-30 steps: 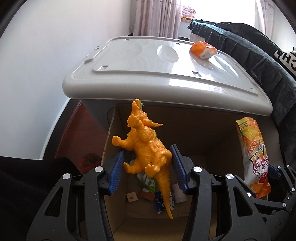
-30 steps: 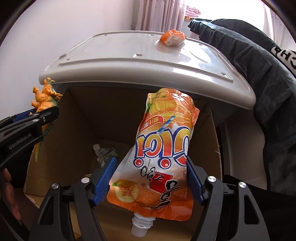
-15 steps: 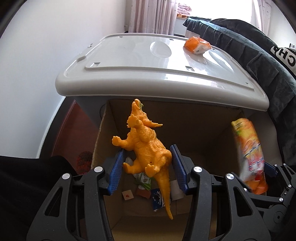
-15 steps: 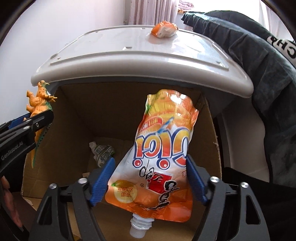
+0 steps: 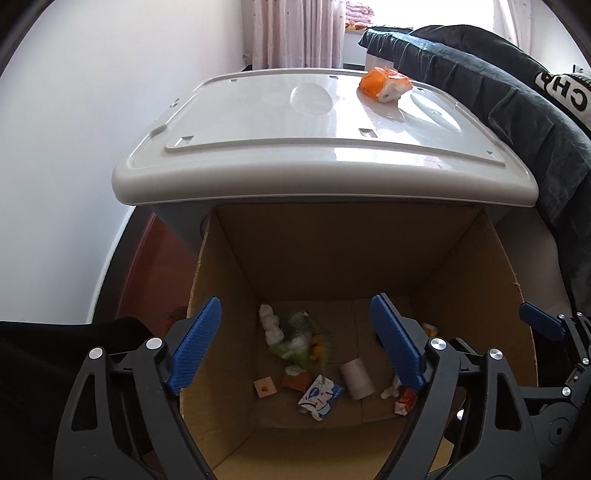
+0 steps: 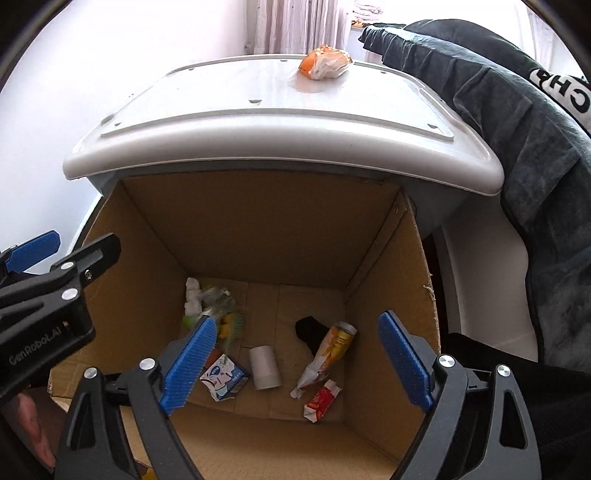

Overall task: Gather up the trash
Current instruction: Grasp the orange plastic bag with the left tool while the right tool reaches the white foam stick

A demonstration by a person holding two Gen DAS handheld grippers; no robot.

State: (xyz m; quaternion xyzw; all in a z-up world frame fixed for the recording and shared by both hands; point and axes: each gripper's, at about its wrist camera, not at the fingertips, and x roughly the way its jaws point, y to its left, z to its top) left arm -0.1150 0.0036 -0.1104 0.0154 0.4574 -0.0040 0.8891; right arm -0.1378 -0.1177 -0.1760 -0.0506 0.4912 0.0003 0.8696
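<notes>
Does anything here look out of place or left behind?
Yes: one crumpled orange wrapper lies alone on the grey plastic lid, while the other trash sits at the bottom of the cardboard box. Both the left gripper and the right gripper are open and empty.

Setting: a home, likely a bedroom or living room. Evidence: pale pink patterned curtains (image 5: 299,33) at a bright window; dark teal plush blanket (image 5: 524,110) draped over furniture; grey plastic storage-bin lid (image 5: 314,129); open brown cardboard box (image 5: 332,251) holding household litter; plain white wall (image 5: 74,147).
</notes>
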